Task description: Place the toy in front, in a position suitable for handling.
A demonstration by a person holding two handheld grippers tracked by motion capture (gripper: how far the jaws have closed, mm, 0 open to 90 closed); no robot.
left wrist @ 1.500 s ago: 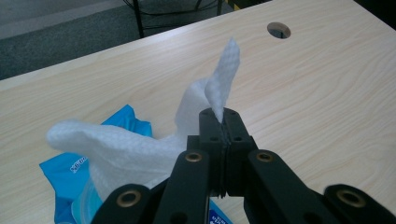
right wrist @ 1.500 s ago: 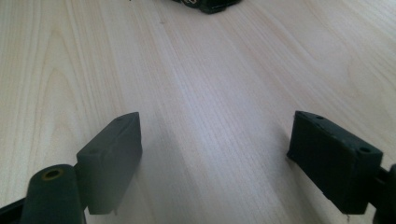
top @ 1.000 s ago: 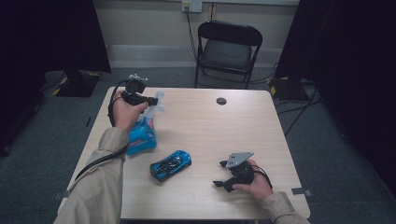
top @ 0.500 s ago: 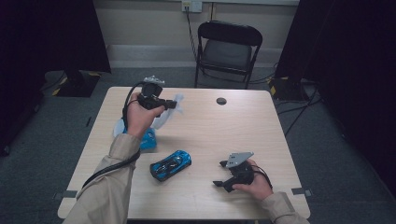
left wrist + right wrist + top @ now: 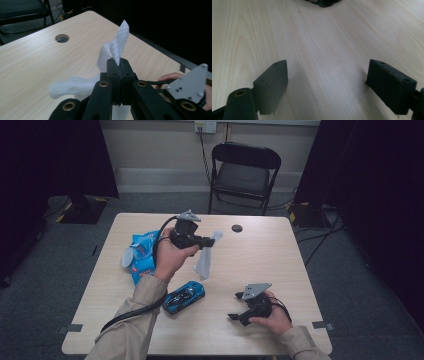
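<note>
Since a second ago, my left claw (image 5: 209,241) has carried the white wipe (image 5: 205,262) rightward from the blue wipe pack (image 5: 142,255); it stays clamped on it above the counter (image 5: 260,265). My right claw (image 5: 234,314) rests apart, beside the toy car (image 5: 184,296).

Recording studio, black curtains (image 5: 60,160), folding chair (image 5: 243,170), bare table (image 5: 265,255)

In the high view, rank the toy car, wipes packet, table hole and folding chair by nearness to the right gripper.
From the right gripper:
1. Blue toy car, to its left.
2. Table hole, straight beyond it.
3. Wipes packet, far left.
4. Folding chair, behind the table.
</note>
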